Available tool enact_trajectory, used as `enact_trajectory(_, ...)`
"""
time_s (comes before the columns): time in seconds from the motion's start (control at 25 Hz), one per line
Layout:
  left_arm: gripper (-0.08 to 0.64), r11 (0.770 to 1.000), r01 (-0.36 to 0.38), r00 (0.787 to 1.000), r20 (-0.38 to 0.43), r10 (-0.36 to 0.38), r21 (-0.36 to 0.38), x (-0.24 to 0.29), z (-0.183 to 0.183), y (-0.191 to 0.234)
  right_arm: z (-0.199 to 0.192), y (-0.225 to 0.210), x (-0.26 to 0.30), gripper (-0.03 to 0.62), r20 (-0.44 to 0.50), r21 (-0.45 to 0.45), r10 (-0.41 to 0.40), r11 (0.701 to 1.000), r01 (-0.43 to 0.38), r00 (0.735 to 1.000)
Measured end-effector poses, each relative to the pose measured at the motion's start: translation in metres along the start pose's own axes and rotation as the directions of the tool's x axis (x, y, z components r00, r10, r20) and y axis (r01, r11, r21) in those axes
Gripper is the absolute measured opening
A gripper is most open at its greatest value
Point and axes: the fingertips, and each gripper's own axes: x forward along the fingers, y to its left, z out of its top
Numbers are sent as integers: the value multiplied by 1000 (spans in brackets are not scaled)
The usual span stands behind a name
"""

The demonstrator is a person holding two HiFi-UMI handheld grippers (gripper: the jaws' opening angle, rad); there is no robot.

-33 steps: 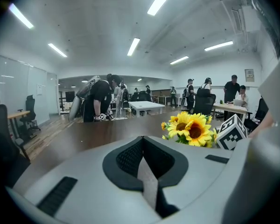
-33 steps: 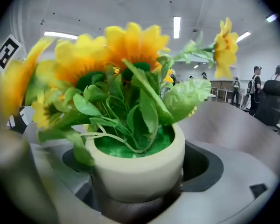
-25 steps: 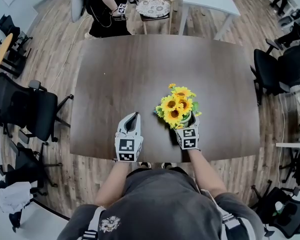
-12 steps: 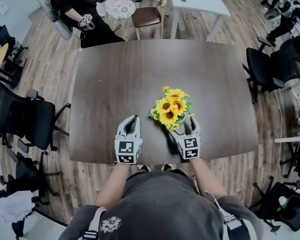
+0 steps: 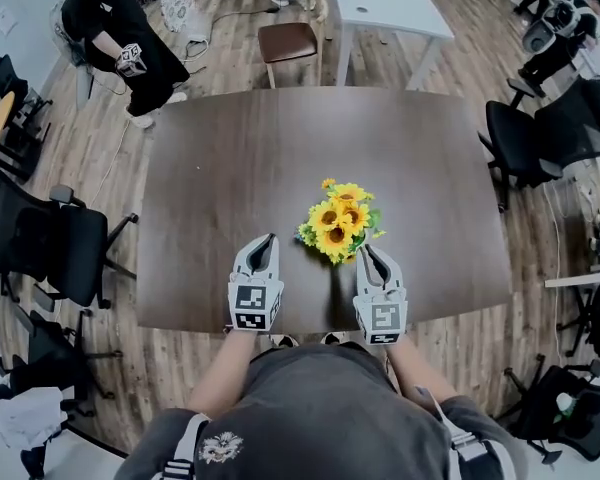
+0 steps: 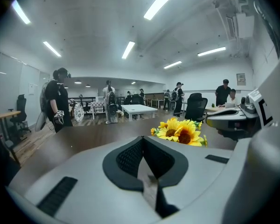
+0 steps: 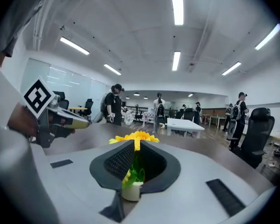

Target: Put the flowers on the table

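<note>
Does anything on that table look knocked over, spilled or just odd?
Nothing stands out. The sunflowers stand upright in their small white pot on the dark table, with no soil, water or petals scattered around them.

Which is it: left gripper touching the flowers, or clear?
Apart. Head view shows bare table between the left gripper and the flowers; left gripper view has its fingers shut on nothing, flowers off to the right.
</note>
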Motion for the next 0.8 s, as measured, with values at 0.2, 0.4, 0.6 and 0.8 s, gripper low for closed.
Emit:
enact_trajectory(0.2, 8, 999, 52, 998, 21, -53, 12, -5, 10, -14, 45, 4, -3, 23, 94, 2, -4, 1000, 3, 996)
enact_trajectory(0.4, 8, 996, 85, 994, 66, -86, 14, -8, 30, -27, 79, 7, -8, 23, 167, -11, 5, 1000, -3, 986)
enact_trajectory(0.6, 8, 996, 79, 992, 101, -82, 30, -7, 48, -23, 99, 12, -9, 23, 203, -33, 4, 999, 3, 979)
enact_trajectory(0.8, 8, 997, 78, 990, 113, -80, 17, -10, 47, -19, 110, 17, -8, 23, 232, -40, 13, 999, -4, 973)
